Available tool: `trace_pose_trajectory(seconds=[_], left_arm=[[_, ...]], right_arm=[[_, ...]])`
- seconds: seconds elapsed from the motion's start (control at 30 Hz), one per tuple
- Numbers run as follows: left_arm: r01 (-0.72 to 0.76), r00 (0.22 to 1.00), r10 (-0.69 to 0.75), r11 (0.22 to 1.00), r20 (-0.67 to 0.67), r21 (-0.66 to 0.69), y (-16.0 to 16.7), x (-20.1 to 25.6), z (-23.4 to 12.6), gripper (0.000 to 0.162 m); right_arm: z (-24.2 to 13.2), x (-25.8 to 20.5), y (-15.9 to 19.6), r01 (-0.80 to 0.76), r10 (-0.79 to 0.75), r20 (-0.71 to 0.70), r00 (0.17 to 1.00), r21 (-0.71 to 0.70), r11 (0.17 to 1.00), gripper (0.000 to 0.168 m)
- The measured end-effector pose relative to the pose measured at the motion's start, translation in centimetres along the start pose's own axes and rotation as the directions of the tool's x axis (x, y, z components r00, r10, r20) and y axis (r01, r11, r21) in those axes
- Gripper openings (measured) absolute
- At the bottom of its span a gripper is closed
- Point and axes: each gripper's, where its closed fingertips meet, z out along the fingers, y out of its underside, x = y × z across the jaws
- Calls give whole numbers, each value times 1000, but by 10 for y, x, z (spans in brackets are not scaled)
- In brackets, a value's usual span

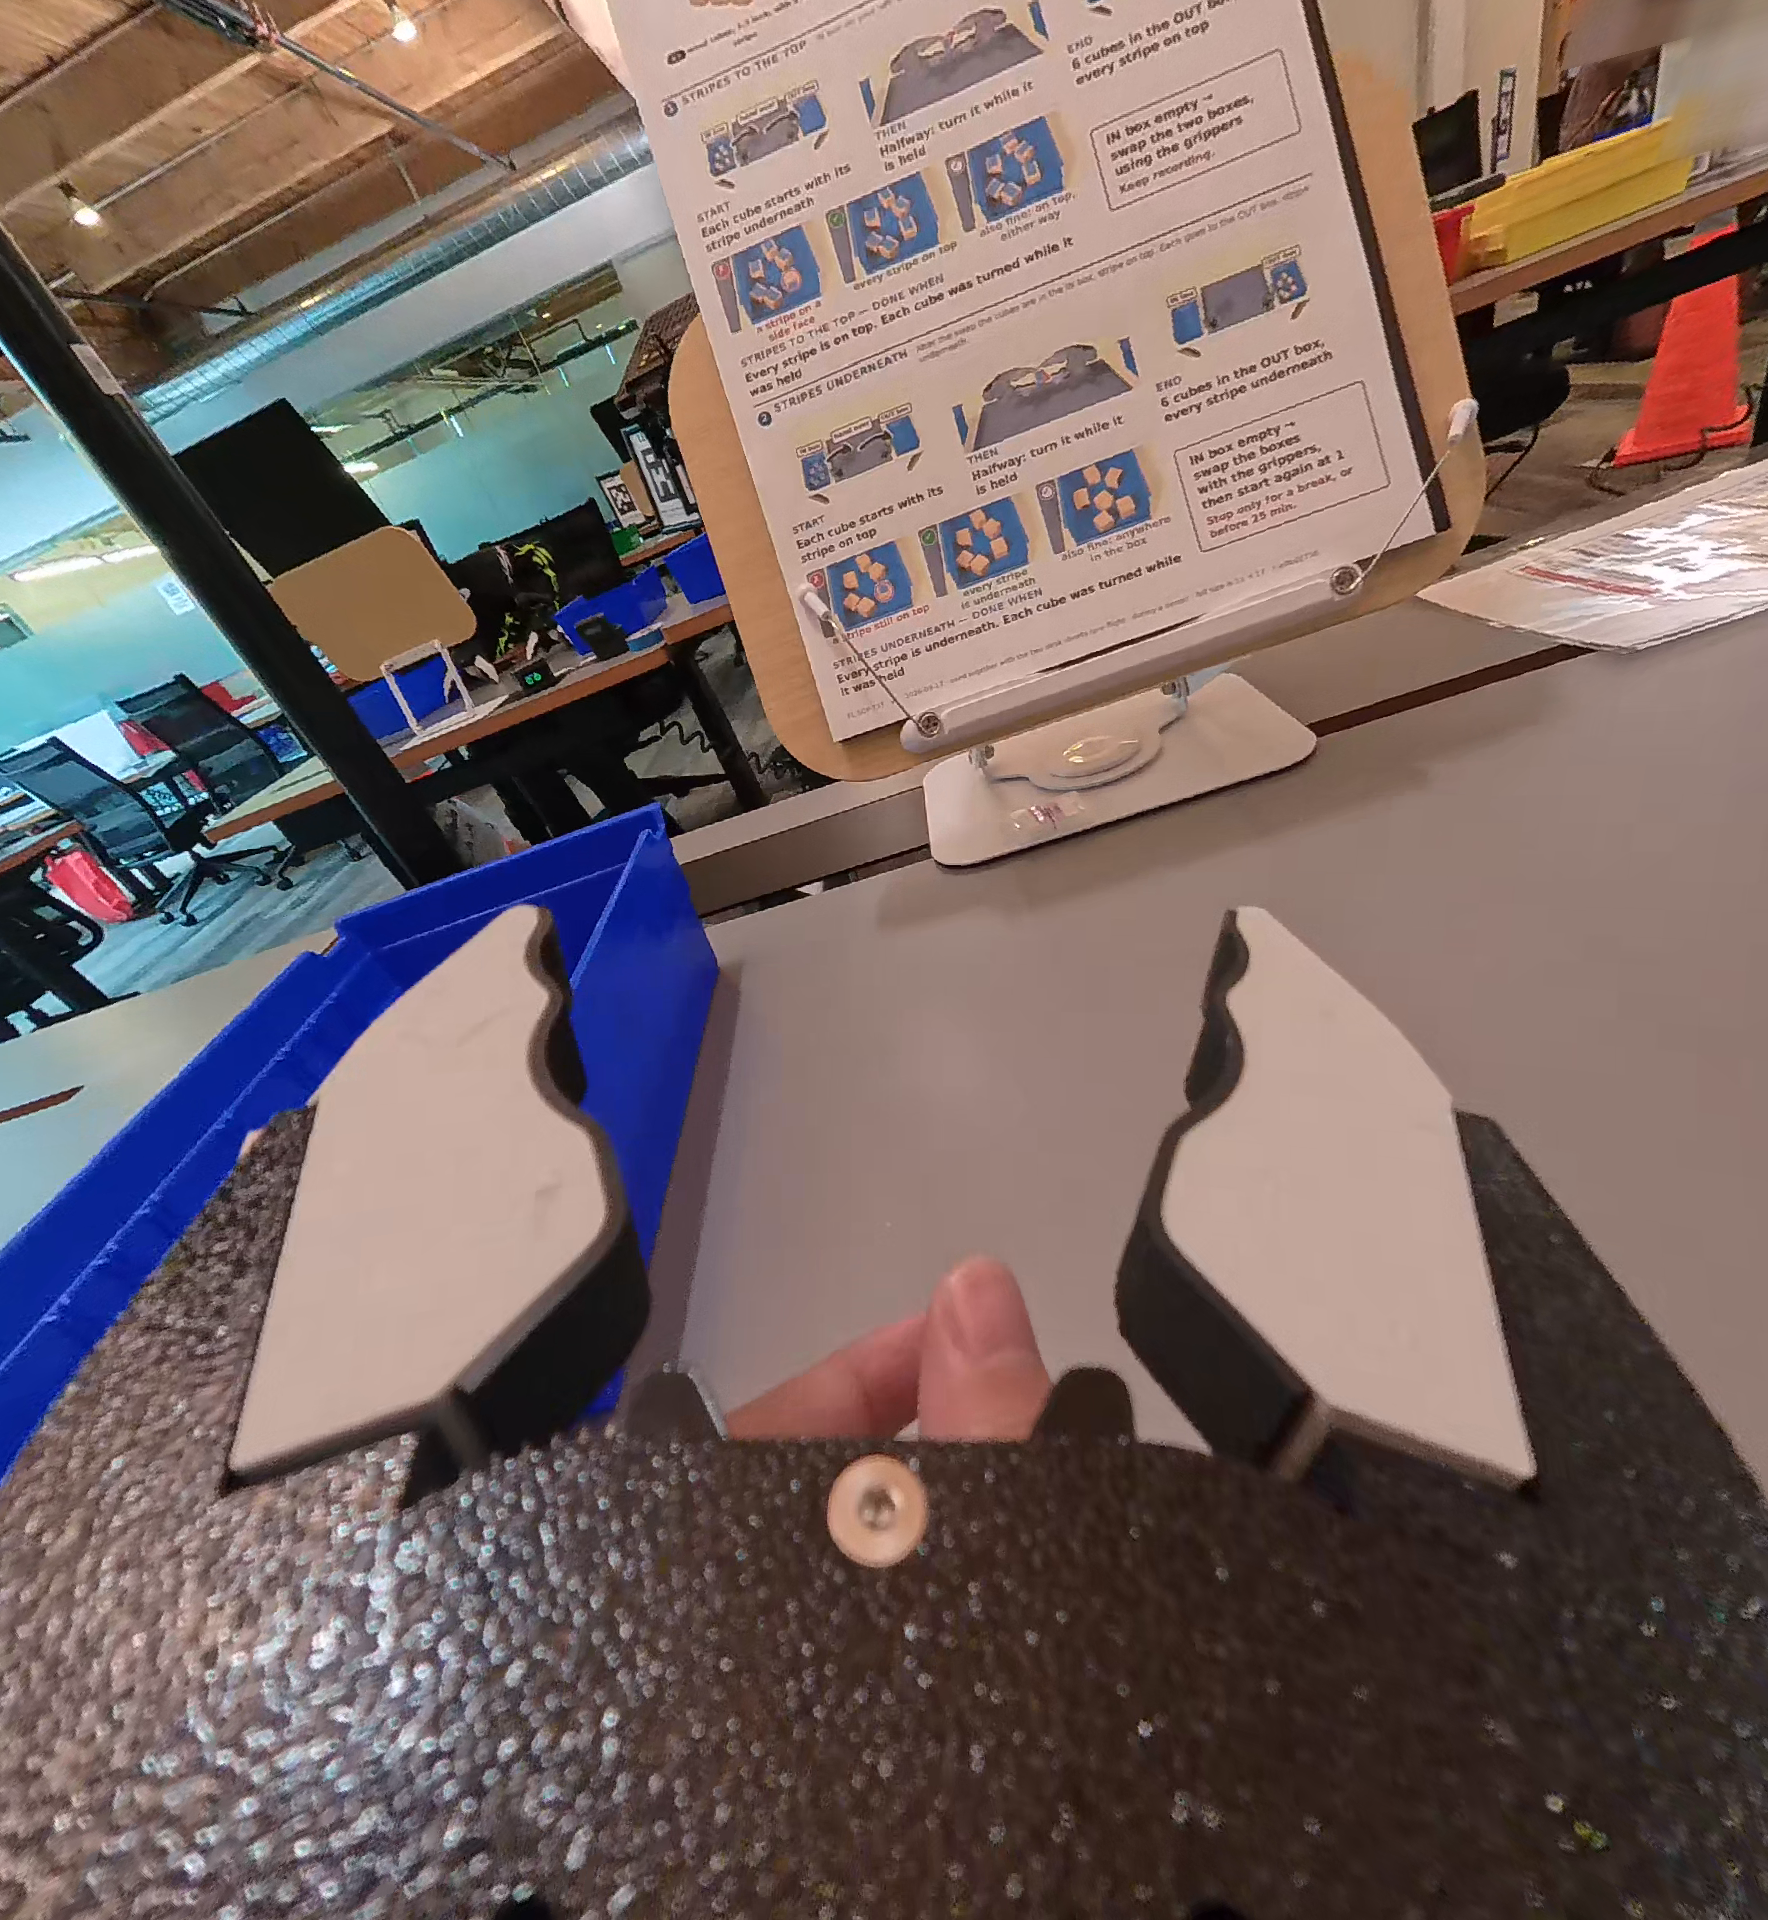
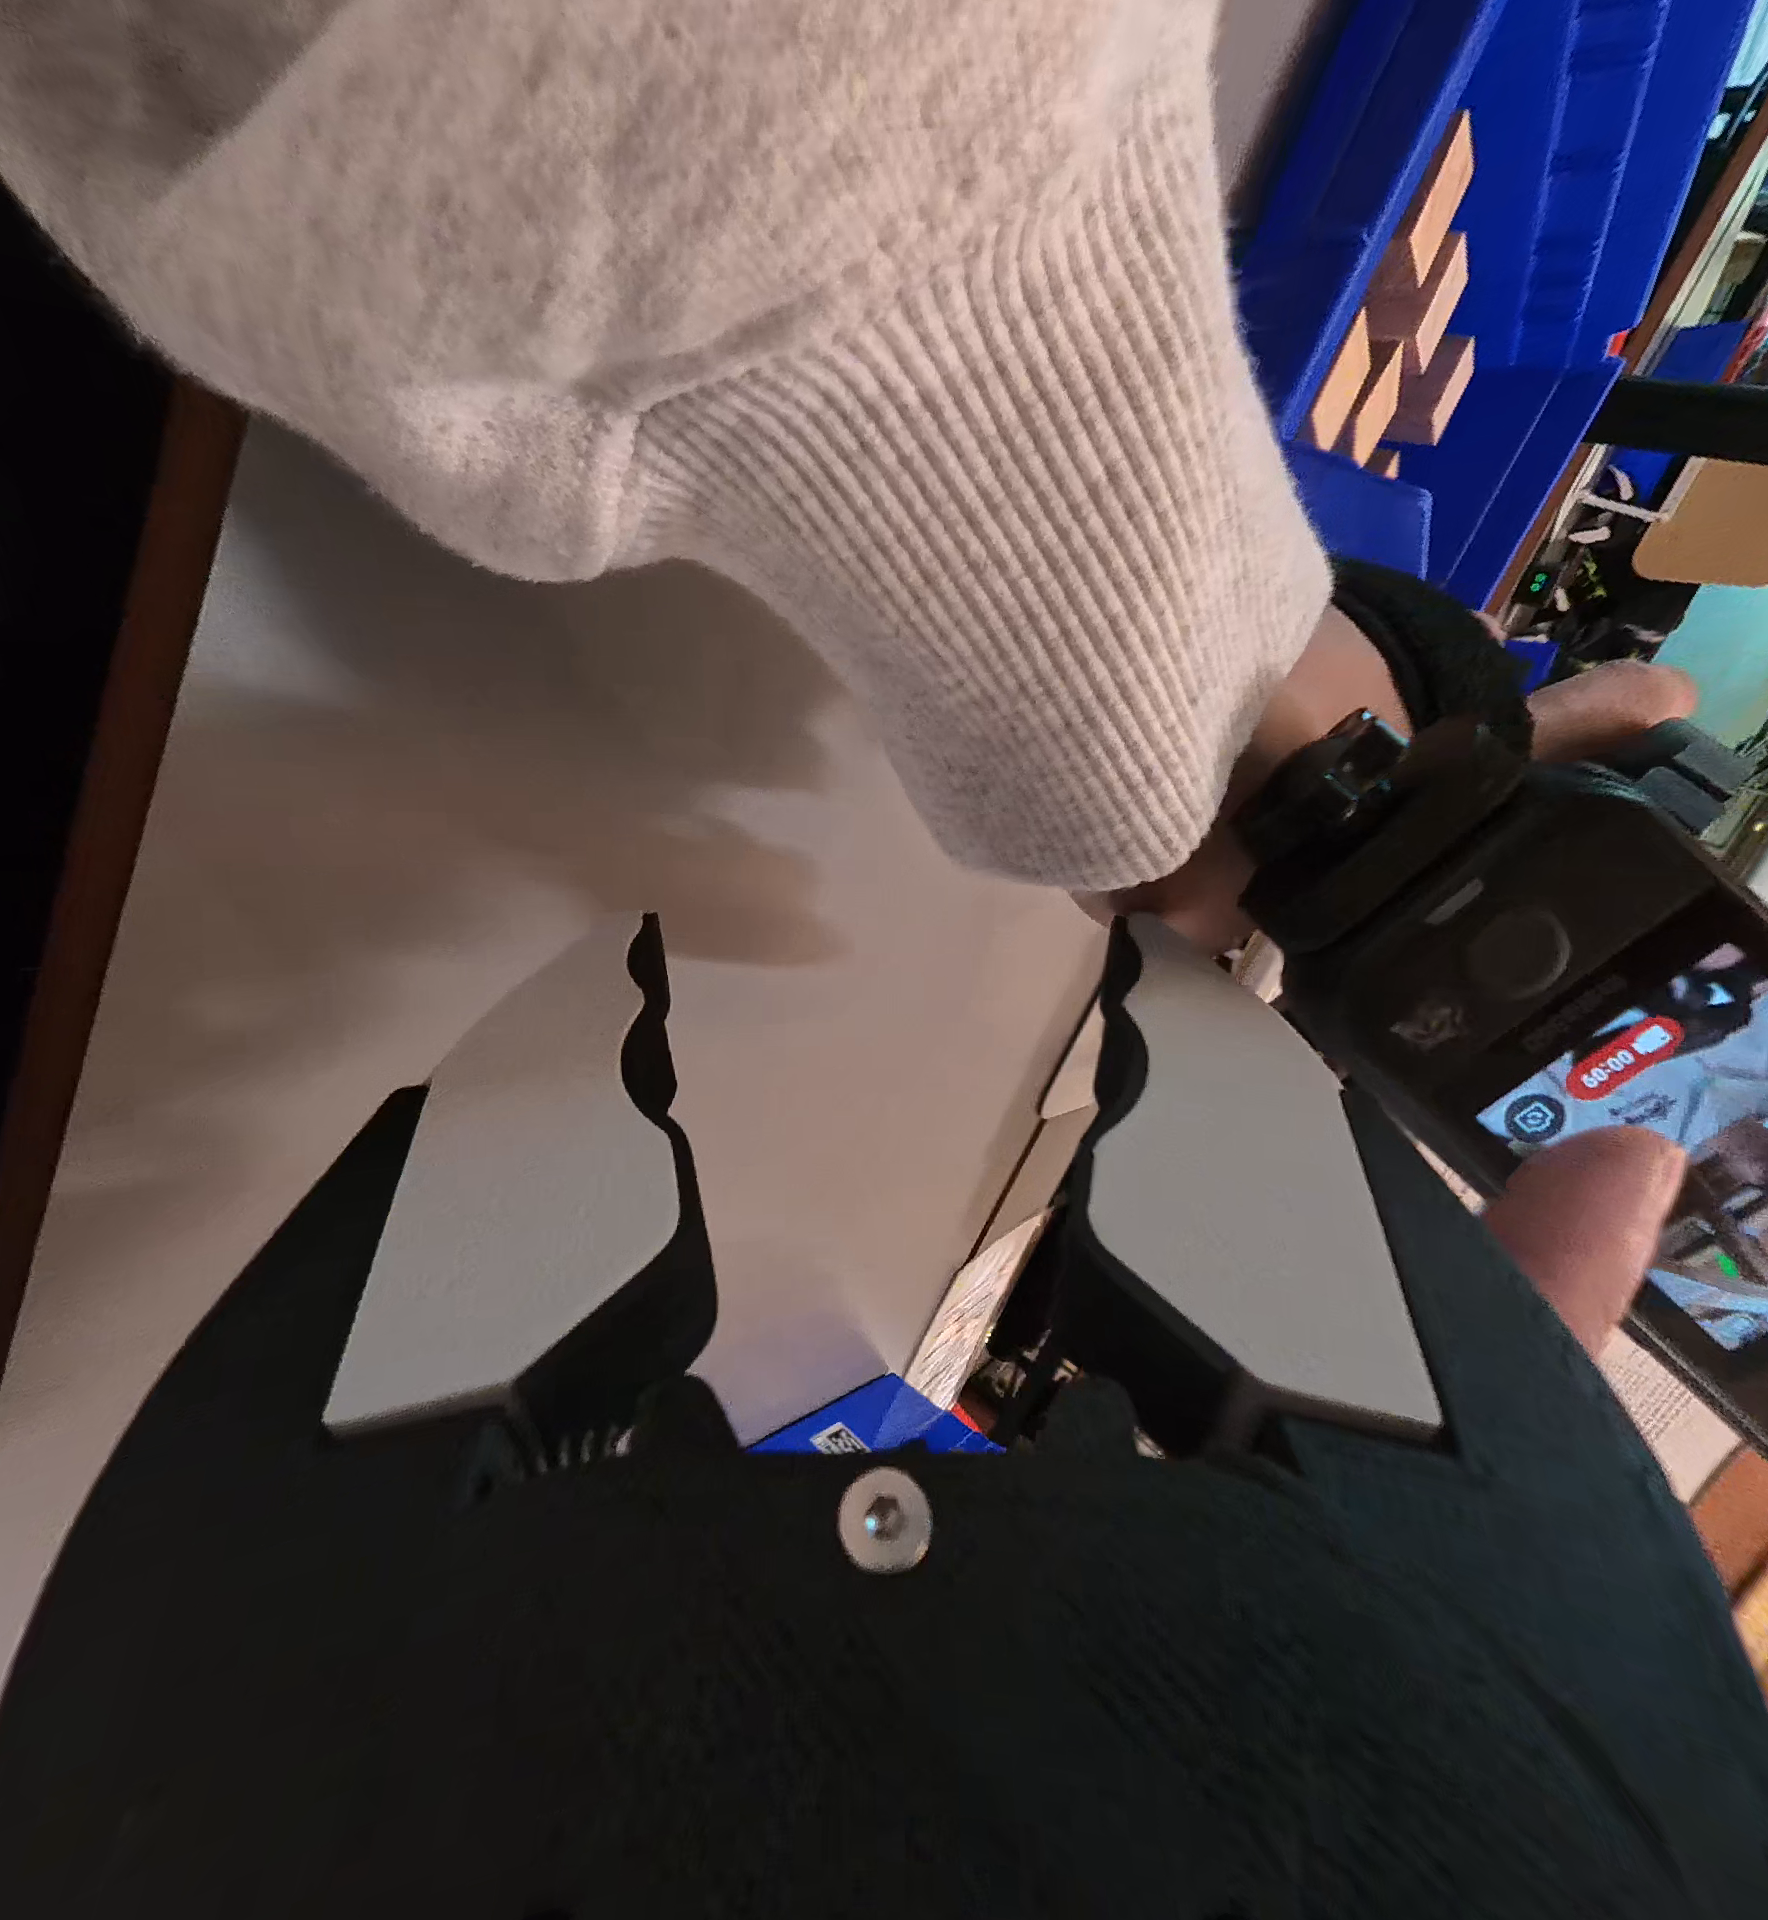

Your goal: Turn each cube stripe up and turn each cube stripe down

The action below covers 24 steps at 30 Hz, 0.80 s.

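My left gripper [image 1: 890, 997] is open and empty, low over the grey table [image 1: 1275, 935], with its left finger in front of a blue bin [image 1: 506, 935]; the bin's inside is hidden. A fingertip [image 1: 979, 1340] shows between the fingers near the base. My right gripper [image 2: 885, 997] is open and empty, turned sideways over the pale table [image 2: 444, 831]. Several wooden cubes [image 2: 1410, 312] lie in a blue bin [image 2: 1545, 208] at the upper right of the right wrist view. I see no stripe on them from here.
An instruction sheet on a wooden stand [image 1: 1046, 343] stands at the table's far edge. A person's cream sleeve [image 2: 755, 364] and hand hold a camera [image 2: 1586, 987] with a lit screen close to the right gripper. Papers [image 1: 1669, 551] lie at the far right.
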Motion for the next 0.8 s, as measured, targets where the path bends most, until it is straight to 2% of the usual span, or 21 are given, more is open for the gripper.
trace_pose_trajectory(seconds=[0.23, 0.47, 0.57, 0.63, 0.7, 0.73, 0.8], left_arm=[[7, 1000, -8, 1000, -16, -23, 5, 7, 1, 114], [35, 999, -36, 999, -40, -21, 4, 10, 1, 115], [56, 996, -58, 998, -71, -34, 7, 11, 1, 116], [66, 990, -73, 996, -120, -61, 10, 14, 2, 115], [56, 983, -74, 992, -170, -112, 16, 18, 1, 115], [53, 977, -78, 990, -199, -128, 18, 20, 1, 115], [60, 958, -98, 988, -269, -145, 19, 24, -3, 113]], right_arm=[[5, 0, 4, 0, 0, 5, 1000, -24, 1000, 72], [-4, 2, 1, -31, 31, -27, 999, 7, 999, 74], [-4, 7, 12, -80, 80, -53, 995, 3, 997, 83], [-3, 15, 23, -167, 169, -84, 982, 39, 985, 85], [0, 24, 45, -329, 338, -96, 936, 100, 939, 87], [2, 30, 61, -427, 440, -106, 892, 129, 895, 86], [5, 46, 102, -615, 645, -156, 748, 200, 763, 82]])
